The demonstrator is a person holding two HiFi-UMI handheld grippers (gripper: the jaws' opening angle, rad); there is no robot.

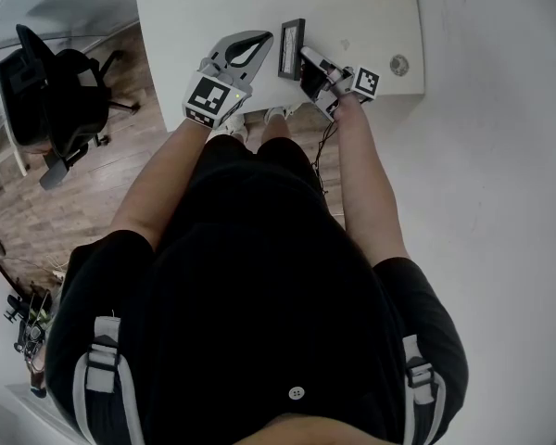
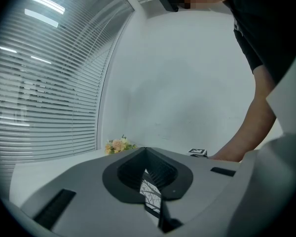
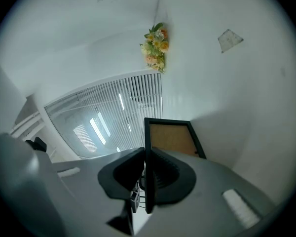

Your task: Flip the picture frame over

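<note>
The head view looks steeply down from above the person's torso, so the left gripper (image 1: pixel 265 37) and right gripper (image 1: pixel 306 61) sit small near its top edge. Each gripper view rides close behind its own jaws and looks along them; the right one is rolled sideways. All three take in the flowers (image 2: pixel 119 145) beyond the jaw tips. The head and right gripper views share the picture frame (image 3: pixel 172 137).

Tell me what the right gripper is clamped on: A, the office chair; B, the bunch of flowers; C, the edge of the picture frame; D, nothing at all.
C: in the right gripper view the right gripper has its jaws pressed on the black edge of the picture frame, whose brown backing shows beyond them.
</note>
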